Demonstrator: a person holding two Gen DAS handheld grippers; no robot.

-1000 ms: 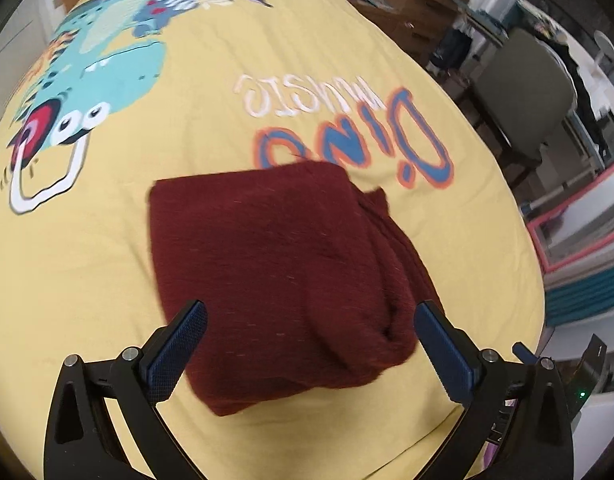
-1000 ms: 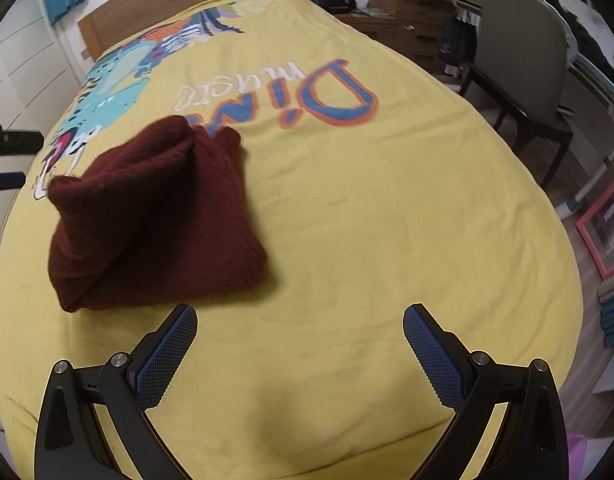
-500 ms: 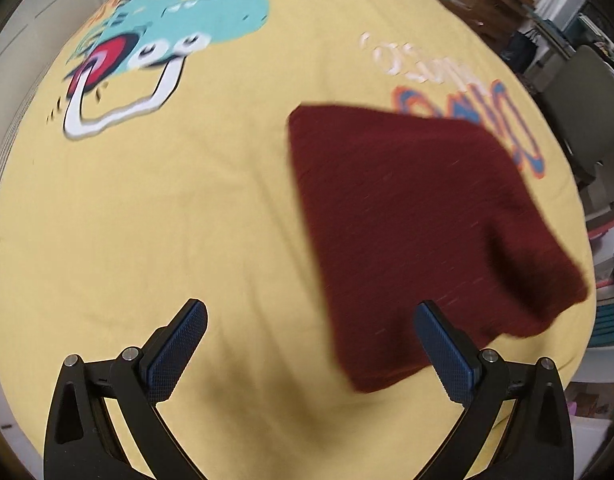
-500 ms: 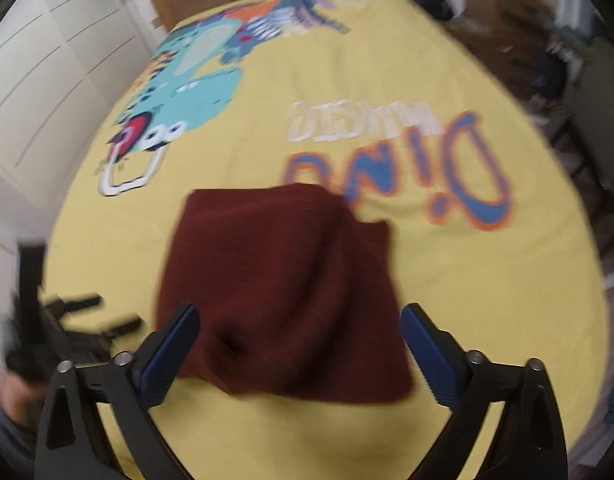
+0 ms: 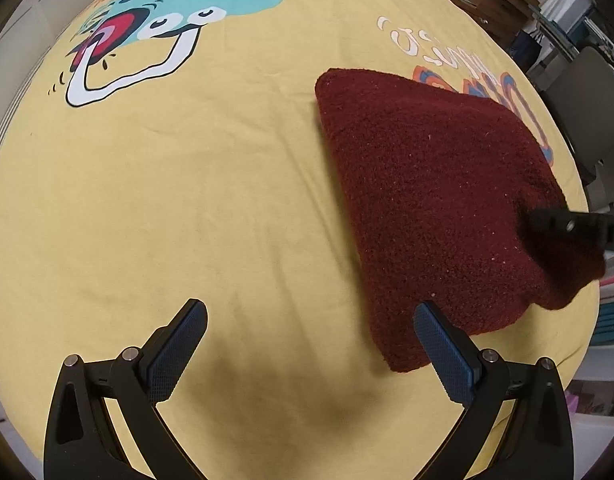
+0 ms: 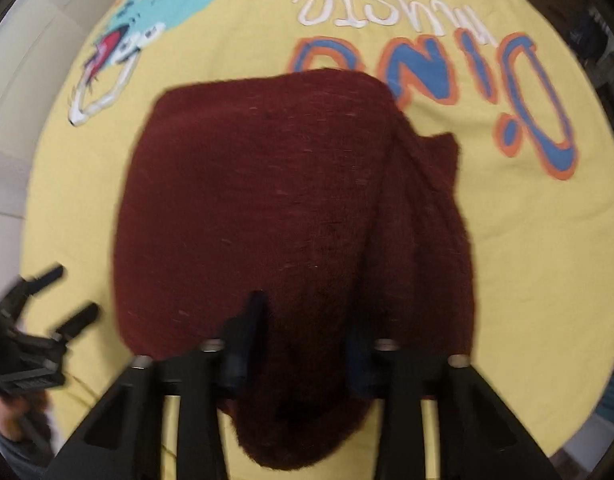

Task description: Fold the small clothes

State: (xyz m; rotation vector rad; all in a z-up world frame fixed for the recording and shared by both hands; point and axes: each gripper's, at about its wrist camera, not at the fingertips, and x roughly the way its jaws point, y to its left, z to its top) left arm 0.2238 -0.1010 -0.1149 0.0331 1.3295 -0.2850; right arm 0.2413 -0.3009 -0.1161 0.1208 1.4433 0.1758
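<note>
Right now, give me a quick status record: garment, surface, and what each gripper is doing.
garment: dark red knit garment, folded into a thick bundle, lying on the bed
surface: yellow bedspread with a dinosaur print and lettering
left gripper: open, holding nothing, over bare bedspread beside the garment's near corner
right gripper: jaws closed in on the garment's near edge; view is blurred
fold state: compact; one looser layer sticks out on the right side in the right wrist view

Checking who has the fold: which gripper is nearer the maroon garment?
Right. The right gripper pinches the maroon garment's near edge; the left gripper hovers open beside it.
</note>
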